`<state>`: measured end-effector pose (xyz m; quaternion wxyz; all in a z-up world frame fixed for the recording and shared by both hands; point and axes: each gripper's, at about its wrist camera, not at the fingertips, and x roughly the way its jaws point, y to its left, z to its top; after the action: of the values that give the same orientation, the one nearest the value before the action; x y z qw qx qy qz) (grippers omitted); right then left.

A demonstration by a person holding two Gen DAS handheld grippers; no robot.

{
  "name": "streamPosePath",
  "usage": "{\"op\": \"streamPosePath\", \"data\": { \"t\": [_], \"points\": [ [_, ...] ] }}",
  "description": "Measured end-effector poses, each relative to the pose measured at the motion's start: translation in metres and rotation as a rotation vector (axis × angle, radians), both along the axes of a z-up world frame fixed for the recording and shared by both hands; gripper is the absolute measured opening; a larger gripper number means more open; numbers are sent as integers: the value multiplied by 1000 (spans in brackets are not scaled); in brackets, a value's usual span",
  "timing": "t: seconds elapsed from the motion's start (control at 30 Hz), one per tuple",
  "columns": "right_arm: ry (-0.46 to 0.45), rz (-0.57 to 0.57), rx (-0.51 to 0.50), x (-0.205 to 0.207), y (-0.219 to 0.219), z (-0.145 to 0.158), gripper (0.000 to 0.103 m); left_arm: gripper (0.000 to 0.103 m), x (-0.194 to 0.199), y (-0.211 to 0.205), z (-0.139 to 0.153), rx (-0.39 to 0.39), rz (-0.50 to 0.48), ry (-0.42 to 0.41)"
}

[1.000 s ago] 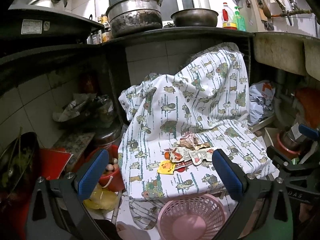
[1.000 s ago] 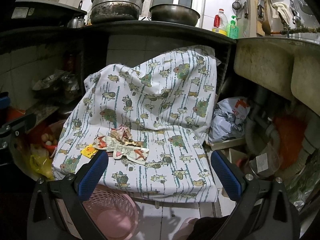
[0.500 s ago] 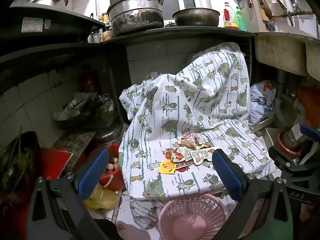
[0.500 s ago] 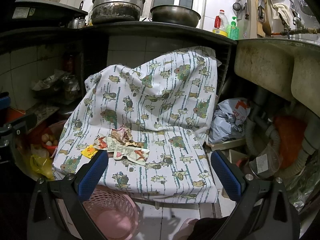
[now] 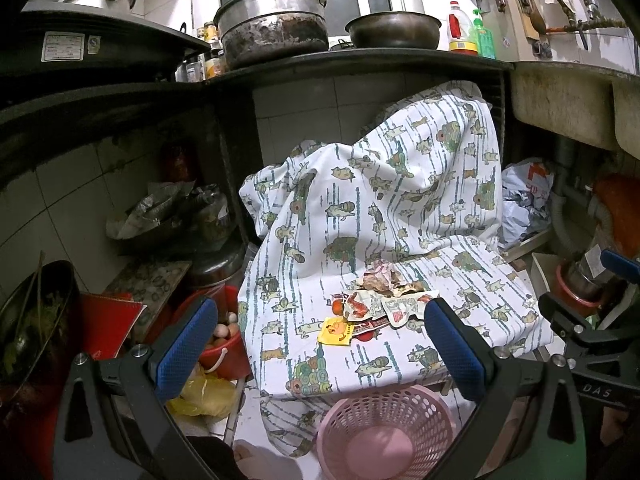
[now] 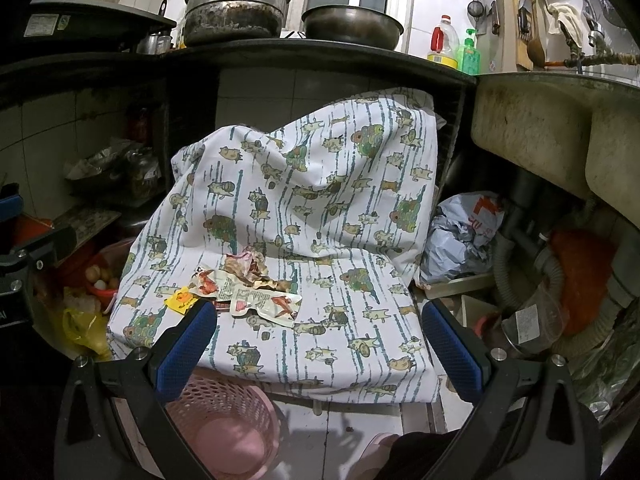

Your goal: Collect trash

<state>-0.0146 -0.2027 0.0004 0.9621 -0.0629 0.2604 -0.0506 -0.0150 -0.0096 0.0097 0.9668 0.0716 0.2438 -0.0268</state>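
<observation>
Trash lies in a small heap on a cloth-covered seat (image 5: 400, 208): a crumpled brown wrapper (image 5: 380, 278), flat printed snack packets (image 5: 384, 308) and a yellow sachet (image 5: 335, 330). The right wrist view shows the same crumpled wrapper (image 6: 246, 266), packets (image 6: 260, 300) and sachet (image 6: 182, 300). A pink mesh basket (image 5: 384, 428) stands on the floor below the seat's front edge, also seen as a basket (image 6: 224, 420) at lower left. My left gripper (image 5: 320, 344) is open, short of the trash. My right gripper (image 6: 318, 340) is open too, nothing between its fingers.
A black counter (image 5: 360, 60) with a big pot (image 5: 276, 28) and bowl overhangs the seat. A red bucket of eggs (image 5: 224, 344) and yellow bag (image 5: 204, 396) sit left. A crumpled plastic bag (image 6: 460, 236), pipes and a stone sink (image 6: 540, 132) crowd the right.
Both views have crept slightly closer to the seat and downward. The trash and basket have not moved, and both grippers stay open.
</observation>
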Motion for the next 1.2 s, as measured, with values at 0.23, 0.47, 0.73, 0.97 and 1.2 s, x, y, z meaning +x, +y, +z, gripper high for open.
{"op": "streamPosePath", "data": {
  "t": [0.23, 0.47, 0.73, 0.97, 1.2],
  "points": [
    [1, -1, 2, 0, 0, 0, 103, 103, 0, 3, -3, -2, -1, 7],
    [20, 7, 13, 2, 1, -1, 103, 103, 9, 6, -16, -4, 7, 72],
    [109, 33, 137, 20, -12, 7, 103, 103, 35, 17, -9, -39, 24, 149],
    [349, 132, 314, 116, -31, 18, 103, 89, 119, 38, 6, -140, 67, 286],
    [477, 121, 357, 196, -28, -17, 103, 71, 218, 46, -56, -301, 34, 669]
  ]
}}
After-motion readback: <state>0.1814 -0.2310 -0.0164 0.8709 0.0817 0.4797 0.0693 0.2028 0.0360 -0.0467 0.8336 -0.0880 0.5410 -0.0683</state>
